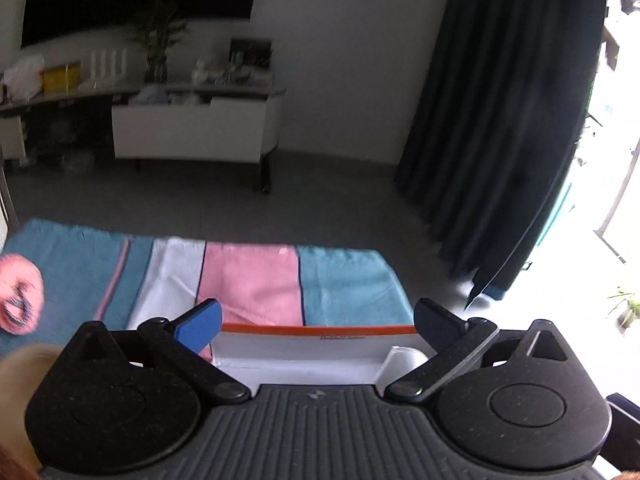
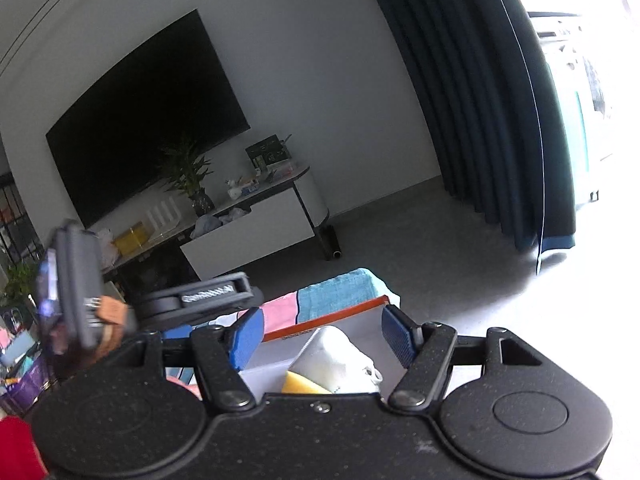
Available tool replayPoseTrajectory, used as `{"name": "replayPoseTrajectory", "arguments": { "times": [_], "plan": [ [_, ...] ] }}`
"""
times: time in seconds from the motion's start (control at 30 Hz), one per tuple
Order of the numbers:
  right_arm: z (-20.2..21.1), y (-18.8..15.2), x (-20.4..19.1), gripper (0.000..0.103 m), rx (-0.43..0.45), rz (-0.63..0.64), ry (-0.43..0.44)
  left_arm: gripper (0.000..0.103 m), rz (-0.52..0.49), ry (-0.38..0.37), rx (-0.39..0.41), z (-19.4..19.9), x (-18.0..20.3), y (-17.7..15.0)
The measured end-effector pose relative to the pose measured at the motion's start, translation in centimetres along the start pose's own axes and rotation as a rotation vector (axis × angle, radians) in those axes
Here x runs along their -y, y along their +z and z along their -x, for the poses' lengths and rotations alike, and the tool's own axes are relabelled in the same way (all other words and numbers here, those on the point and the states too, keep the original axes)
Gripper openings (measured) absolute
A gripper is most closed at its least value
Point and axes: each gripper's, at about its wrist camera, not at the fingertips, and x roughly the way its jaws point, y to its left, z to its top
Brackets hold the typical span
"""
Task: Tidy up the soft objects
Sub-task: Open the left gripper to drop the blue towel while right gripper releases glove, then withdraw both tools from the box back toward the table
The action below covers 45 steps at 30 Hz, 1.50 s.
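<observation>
My left gripper is open, its blue pads spread wide above a white box with an orange rim. Nothing is between the pads. A white soft object lies in the box's right corner. A pink soft toy sits on the striped cloth at the far left. My right gripper is also open over the same box. Below its fingers, inside the box, lie a white soft object and a yellow sponge; the pads touch neither.
The blue, white and pink striped cloth covers the table, whose far edge meets grey floor. The left unit's black housing hangs at the left of the right wrist view. A TV stand and dark curtain stand beyond.
</observation>
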Motion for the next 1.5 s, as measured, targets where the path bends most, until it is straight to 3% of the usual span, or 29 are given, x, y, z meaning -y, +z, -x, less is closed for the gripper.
{"name": "replayPoseTrajectory", "arguments": {
  "times": [0.2,0.37,0.47,0.6,0.87,0.97,1.1,1.23,1.37,1.5],
  "plan": [
    [-2.2,-0.9,1.2,0.078,-0.069,-0.028,0.032,0.103,0.027,0.043,-0.055,-4.4,-0.4,-0.8],
    [-3.2,-2.1,-1.0,0.078,-0.176,0.115,0.041,0.103,0.068,0.026,-0.104,-5.8,-1.0,-1.3],
    [-4.6,-2.9,-1.2,0.078,-0.270,0.141,-0.030,0.103,0.125,0.015,-0.068,-4.8,-1.6,-0.4],
    [-5.5,-3.7,-1.1,0.078,-0.328,0.162,-0.078,0.103,0.156,-0.046,0.013,-1.1,-2.5,2.3],
    [-2.5,-3.3,-1.3,0.078,-0.233,0.132,-0.087,0.103,0.241,-0.160,0.187,9.2,-6.5,7.1],
    [-0.9,-2.1,-1.7,0.078,-0.169,0.108,-0.078,0.103,0.245,-0.163,0.232,13.3,-9.1,8.3],
    [1.6,-0.9,-3.2,0.078,-0.100,0.109,-0.055,0.103,0.255,-0.093,0.269,17.0,-12.6,8.0],
    [3.0,-0.4,-5.4,0.078,-0.076,0.136,-0.017,0.103,0.302,0.004,0.266,18.7,-16.3,6.4],
    [4.0,-0.6,-7.9,0.079,-0.077,0.179,0.019,0.103,0.363,0.073,0.207,17.5,-19.3,4.4],
    [4.9,-1.0,-10.8,0.079,-0.086,0.224,0.056,0.103,0.400,0.032,0.133,15.4,-20.9,2.6]
  ]
}}
